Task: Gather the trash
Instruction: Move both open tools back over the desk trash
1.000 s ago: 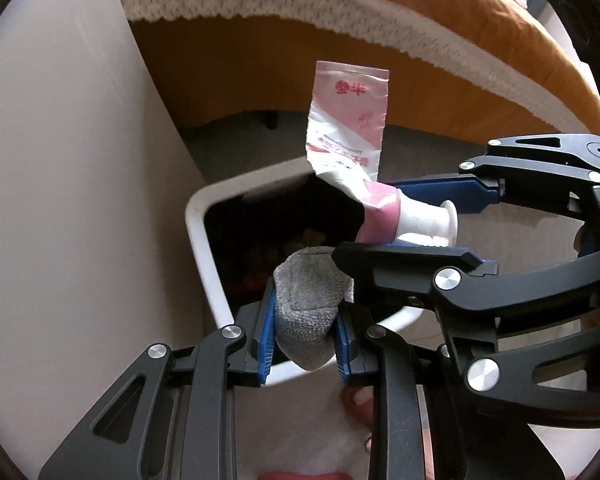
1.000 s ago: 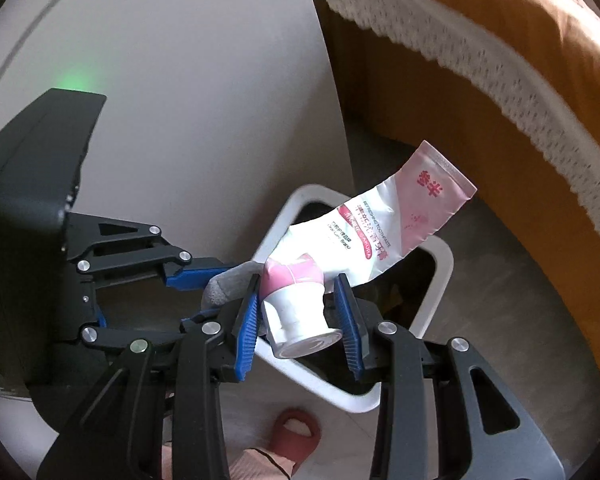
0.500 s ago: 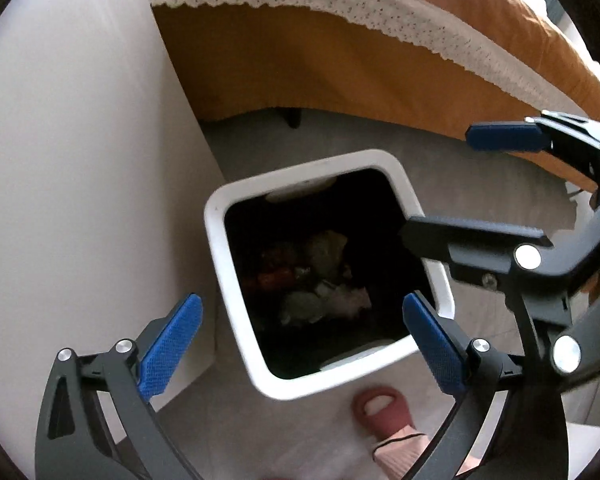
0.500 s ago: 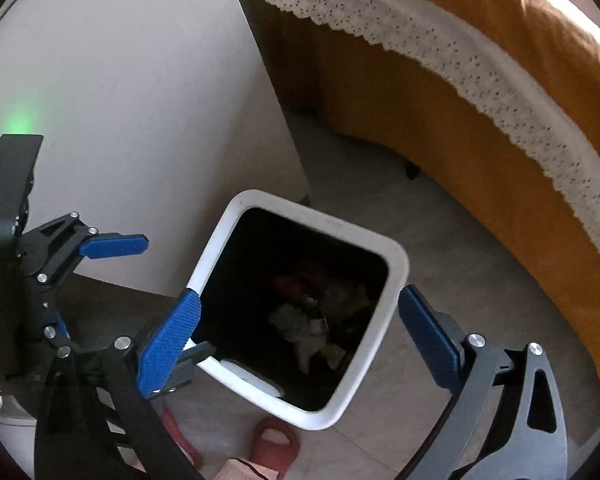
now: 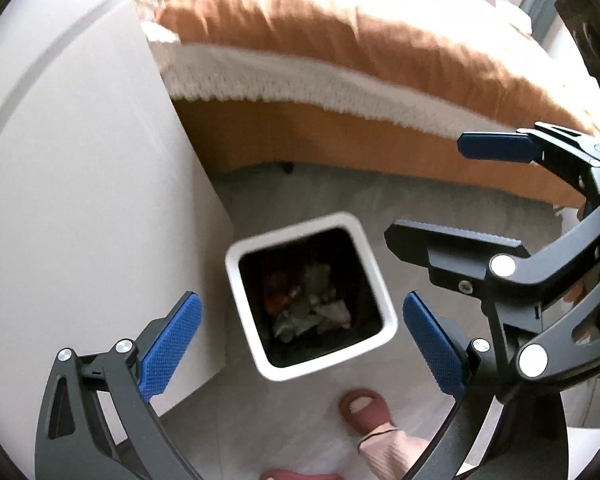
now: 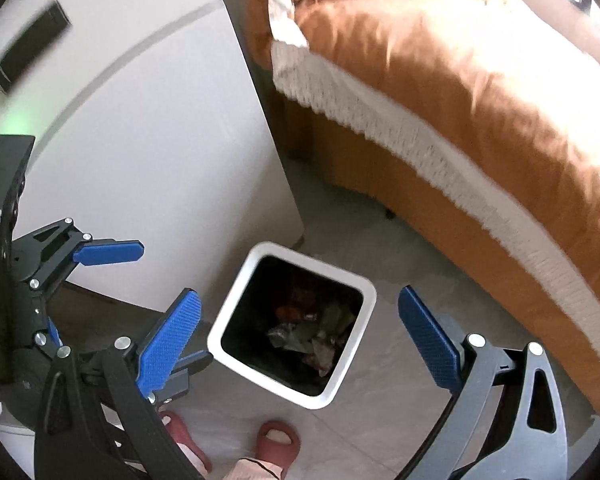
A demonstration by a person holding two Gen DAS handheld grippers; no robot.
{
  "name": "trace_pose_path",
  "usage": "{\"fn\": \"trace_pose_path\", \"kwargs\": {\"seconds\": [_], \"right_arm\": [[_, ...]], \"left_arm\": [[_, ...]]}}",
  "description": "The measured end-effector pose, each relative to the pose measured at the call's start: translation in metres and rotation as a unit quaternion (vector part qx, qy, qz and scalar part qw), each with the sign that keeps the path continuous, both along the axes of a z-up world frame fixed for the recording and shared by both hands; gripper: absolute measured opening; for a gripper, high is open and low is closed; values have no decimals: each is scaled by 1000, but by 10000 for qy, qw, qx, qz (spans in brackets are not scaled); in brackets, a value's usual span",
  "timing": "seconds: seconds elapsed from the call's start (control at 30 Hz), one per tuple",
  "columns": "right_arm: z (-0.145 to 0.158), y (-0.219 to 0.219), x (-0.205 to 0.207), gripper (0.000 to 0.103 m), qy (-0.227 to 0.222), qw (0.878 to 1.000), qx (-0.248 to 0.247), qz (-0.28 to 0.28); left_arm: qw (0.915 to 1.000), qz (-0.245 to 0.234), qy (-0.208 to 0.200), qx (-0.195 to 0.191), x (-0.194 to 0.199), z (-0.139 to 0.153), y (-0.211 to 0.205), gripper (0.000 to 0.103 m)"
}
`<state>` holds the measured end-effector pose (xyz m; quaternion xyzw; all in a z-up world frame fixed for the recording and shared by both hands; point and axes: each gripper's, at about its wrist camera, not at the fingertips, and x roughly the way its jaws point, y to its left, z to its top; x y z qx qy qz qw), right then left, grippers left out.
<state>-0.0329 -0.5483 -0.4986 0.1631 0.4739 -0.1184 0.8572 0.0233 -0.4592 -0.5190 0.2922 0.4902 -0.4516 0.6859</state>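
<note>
Both the left gripper and right gripper hang with fingers spread wide, empty, above the white bin at frame centre; crumpled trash lies inside.

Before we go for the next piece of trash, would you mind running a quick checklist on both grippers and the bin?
1. Left gripper empty, fingers apart: ok.
2. Right gripper empty, fingers apart: ok.
3. Trash bin upright, mouth unobstructed: ok.
4. Trash lies inside the bin, none on the rim: ok.
5. Slippered foot close to the bin, apart from both grippers: ok.
6. Next piece of trash in view: cannot tell.
</note>
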Motion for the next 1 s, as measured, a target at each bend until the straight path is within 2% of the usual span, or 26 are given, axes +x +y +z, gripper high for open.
{"fn": "trace_pose_path", "kwargs": {"seconds": [0.17,0.33,0.57,0.73,0.9,1.0], "right_arm": [[53,-1,-11,99,-241,9996,-171,-39],[118,11,-26,99,-601,9973,-418,-56],[202,36,-32,99,-1196,9908,-576,262],[251,65,-17,99,-1706,9813,-511,734],[292,109,10,99,-2129,9657,-444,1422],[312,144,30,99,-2318,9531,-365,1911]], "left_arm": [[9994,-72,-233,-247,-10,55,-3,98],[9975,19,-428,-561,-19,117,2,98],[9918,615,-714,-859,-22,209,38,98],[9800,1308,-1048,-1072,-12,265,83,98],[9600,2010,-1600,-1114,4,313,145,98],[9476,2391,-1838,-1057,13,331,182,98]]}}
